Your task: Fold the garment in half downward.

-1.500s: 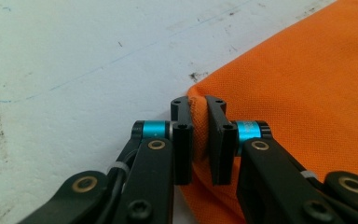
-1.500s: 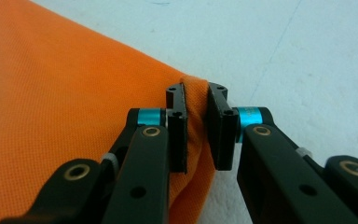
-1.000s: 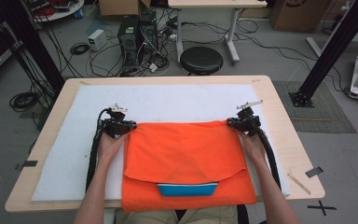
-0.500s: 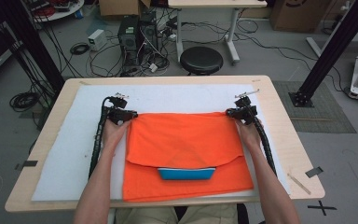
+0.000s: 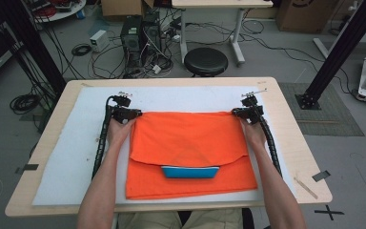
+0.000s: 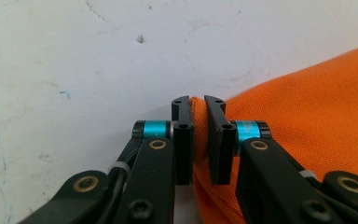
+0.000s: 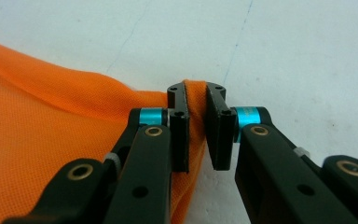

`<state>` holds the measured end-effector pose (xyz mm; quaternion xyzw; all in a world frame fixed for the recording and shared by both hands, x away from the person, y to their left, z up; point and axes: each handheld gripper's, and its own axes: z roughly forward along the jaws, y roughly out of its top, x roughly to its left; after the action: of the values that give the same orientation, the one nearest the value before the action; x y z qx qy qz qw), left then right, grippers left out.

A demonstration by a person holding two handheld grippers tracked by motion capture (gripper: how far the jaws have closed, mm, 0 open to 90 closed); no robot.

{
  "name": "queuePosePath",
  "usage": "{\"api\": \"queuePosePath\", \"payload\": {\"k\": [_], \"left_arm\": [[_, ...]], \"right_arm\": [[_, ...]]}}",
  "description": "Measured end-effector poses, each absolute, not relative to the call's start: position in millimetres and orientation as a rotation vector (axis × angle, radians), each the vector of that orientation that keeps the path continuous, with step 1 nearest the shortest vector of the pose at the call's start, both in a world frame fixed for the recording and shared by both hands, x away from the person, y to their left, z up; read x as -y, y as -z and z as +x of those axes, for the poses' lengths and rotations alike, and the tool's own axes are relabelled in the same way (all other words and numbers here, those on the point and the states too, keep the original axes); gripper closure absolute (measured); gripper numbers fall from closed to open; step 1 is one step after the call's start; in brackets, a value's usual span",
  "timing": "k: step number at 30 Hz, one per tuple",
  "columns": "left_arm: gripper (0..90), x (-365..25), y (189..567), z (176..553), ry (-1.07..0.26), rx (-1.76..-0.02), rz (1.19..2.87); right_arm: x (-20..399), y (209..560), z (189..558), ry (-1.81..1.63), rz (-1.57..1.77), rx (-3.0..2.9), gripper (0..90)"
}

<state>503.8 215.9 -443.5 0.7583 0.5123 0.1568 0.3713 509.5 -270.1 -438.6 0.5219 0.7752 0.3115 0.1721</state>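
Left gripper [image 5: 134,114] clamped on far-left corner of orange cloth [image 5: 190,152]. Cloth lies folded on white mat [image 5: 66,162] over surface; blue collar [image 5: 190,171] mostly hidden under flap. Right gripper [image 5: 238,113] clamped on far-right corner.

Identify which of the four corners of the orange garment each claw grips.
The two far corners: left claw and right claw pinch the orange garment there; the near corners lie free.

Pale wooden table [image 5: 293,143], white mat [image 5: 76,157] covering it — orange cloth [image 5: 190,138] spread on the mat
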Motion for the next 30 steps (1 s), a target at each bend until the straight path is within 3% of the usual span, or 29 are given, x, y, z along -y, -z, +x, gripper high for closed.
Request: {"api": "queuePosePath", "payload": {"k": [23,25,26,28,30], "left_arm": [[82.2,-216.4,448.2,507.3,-0.407,-1.334,1.879],[80.8,-218.4,449.1,507.0,-0.38,-1.335,1.857],[76.7,-218.7,449.1,506.9,-0.368,-1.331,1.844],[56.1,-218.4,447.5,505.8,-0.379,-1.326,1.855],[48.8,-217.9,445.0,503.6,-0.391,-1.326,1.88]], "right_arm": [[269.7,441.8,511.4,-0.899,1.55,-2.14,81.0],[269.2,441.2,510.6,-0.886,1.549,-2.136,72.3],[268.8,440.7,509.8,-0.869,1.544,-2.127,61.5],[273.8,438.3,508.5,-0.86,1.568,-2.105,47.6],[282.7,434.8,505.5,-0.925,1.625,-2.088,40.8]]}}
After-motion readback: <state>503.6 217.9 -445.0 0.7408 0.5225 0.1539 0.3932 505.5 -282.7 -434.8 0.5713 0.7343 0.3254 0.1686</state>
